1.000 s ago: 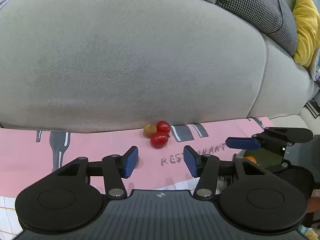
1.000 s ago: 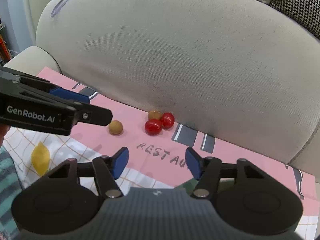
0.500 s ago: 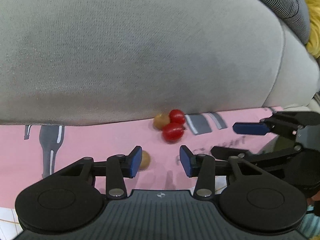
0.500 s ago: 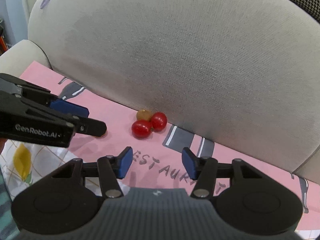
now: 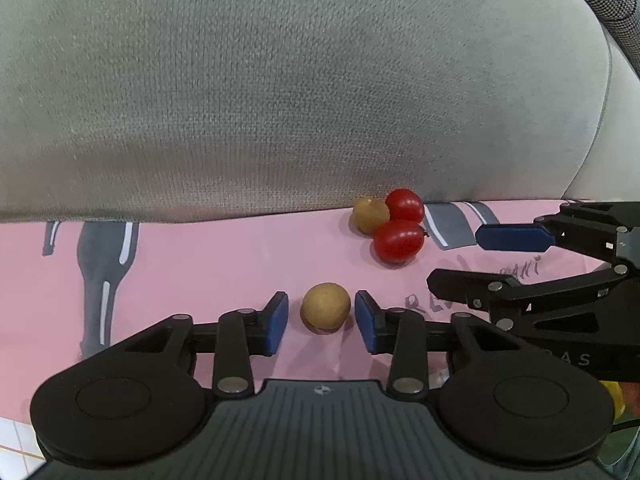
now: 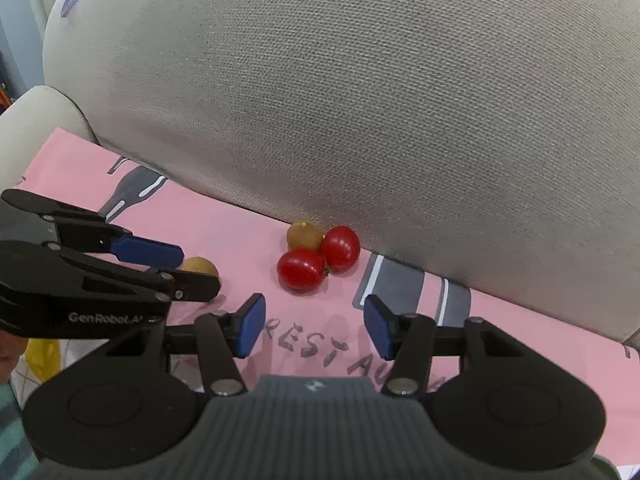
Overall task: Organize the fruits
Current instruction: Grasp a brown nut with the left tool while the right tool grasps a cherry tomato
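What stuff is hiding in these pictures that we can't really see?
- Yellow object, right wrist view: mostly behind the left gripper; kind unclear.
- Lone round brown fruit, right wrist view: half covered by that gripper's fingers.
- Pink printed cloth: lettering cut off by the right gripper, left wrist view.

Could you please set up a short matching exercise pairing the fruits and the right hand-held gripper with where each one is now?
Things:
1. lone brown fruit
2. second brown fruit
3. nearer red tomato
4. right hand-held gripper

Places or states:
A. against the grey cushion, behind both tomatoes
B. open over the pink cloth, nothing between its pads
C. between the left hand-held gripper pads, gaps visible
D. front of the cluster

Pairs: 1-C, 2-A, 3-D, 4-B
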Available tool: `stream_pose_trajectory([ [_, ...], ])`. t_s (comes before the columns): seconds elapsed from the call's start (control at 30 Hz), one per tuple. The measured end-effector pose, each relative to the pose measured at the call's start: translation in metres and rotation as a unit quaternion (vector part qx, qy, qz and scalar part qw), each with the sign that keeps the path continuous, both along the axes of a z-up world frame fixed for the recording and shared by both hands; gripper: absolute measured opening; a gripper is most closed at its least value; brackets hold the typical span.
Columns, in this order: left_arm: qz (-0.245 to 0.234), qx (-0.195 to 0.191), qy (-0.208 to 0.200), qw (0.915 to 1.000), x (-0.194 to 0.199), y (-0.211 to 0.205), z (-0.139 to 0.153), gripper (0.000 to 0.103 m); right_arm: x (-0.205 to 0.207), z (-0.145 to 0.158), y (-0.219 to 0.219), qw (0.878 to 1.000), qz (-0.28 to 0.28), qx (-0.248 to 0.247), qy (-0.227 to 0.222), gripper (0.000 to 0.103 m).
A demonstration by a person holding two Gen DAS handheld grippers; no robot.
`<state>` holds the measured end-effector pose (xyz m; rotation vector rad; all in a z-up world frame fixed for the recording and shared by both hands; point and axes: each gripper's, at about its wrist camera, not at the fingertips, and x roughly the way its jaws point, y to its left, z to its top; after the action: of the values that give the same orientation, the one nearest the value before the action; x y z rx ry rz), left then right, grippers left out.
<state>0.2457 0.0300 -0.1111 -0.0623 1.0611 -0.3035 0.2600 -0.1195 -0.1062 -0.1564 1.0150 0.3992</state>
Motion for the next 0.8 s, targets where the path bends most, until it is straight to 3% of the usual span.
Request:
stream_pose_trajectory([
  [0.23, -0.003, -0.003, -0.005, 1.0, 0.0, 0.0, -0.002, 0.031, 0.011, -0.004, 0.004, 1.0, -0.006, 0.01, 0.005, 0.052],
  [0.4, 0.002, -0.011, -0.004, 0.9999, -0.001, 0.004, -0.002, 0.03, 0.023, -0.009, 0.01, 1.0, -0.019, 0.019, 0.012, 0.044],
  [0.7, -0.017, 0.004, 0.002, 0.9998, 0.0, 0.0, -0.001, 0.031, 0.035, -0.018, 0.02, 0.999, -0.037, 0.024, 0.026, 0.041],
  [0.8, -0.017, 0.005, 0.011, 0.9998, 0.001, 0.0, 0.0, 0.032, 0.036, -0.024, 0.022, 0.998, -0.041, 0.025, 0.037, 0.032],
])
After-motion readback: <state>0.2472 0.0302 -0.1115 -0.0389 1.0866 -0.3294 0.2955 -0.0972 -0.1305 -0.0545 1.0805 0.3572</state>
